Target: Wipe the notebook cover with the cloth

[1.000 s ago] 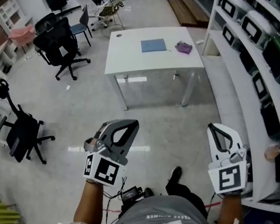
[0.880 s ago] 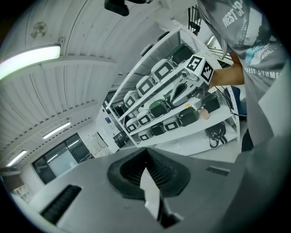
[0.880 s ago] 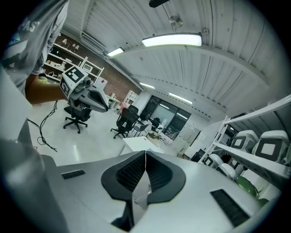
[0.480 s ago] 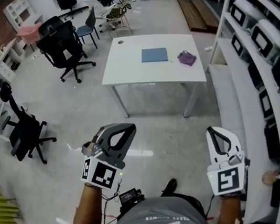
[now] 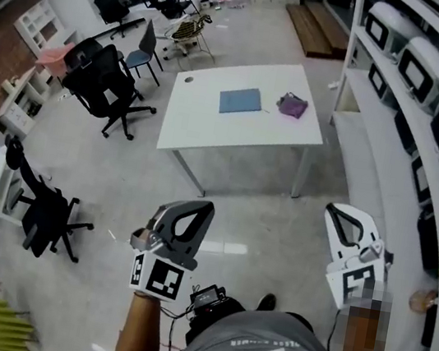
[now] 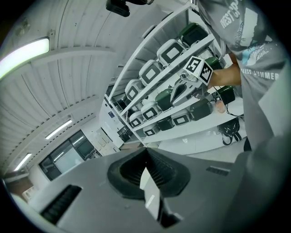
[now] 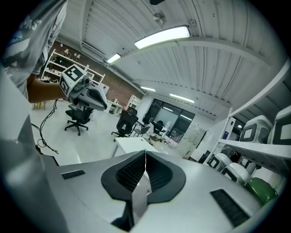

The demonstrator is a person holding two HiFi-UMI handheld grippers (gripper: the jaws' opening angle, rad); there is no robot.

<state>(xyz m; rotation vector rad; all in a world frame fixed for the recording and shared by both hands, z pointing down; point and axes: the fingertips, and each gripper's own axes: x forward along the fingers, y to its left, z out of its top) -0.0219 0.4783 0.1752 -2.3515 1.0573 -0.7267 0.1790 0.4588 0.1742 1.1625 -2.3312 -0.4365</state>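
Head view: the blue notebook [image 5: 240, 100] lies flat near the middle of the white tabletop [image 5: 203, 122]. The purple cloth [image 5: 292, 105] sits bunched to its right, near it but not touching. Both are well apart from the grippers, which are held low over the floor [image 5: 117, 187], close to the person's body and on the near side of the table.

The left gripper [image 5: 197, 208] and the right gripper [image 5: 340, 211] both point roughly toward the table, the right one just beside the shelves [image 5: 418, 87].

In the left gripper view the fingers [image 6: 129, 170] are pressed together along a thin seam with nothing between them. Past them are the shelves and the right gripper in the person's hand.

In the right gripper view the fingers [image 7: 125, 175] are likewise closed on each other and empty. A corner of the tabletop shows just beyond their tips, far off. The notebook and cloth cannot be made out there.

Black office chairs [image 5: 102, 80] stand left of the table.
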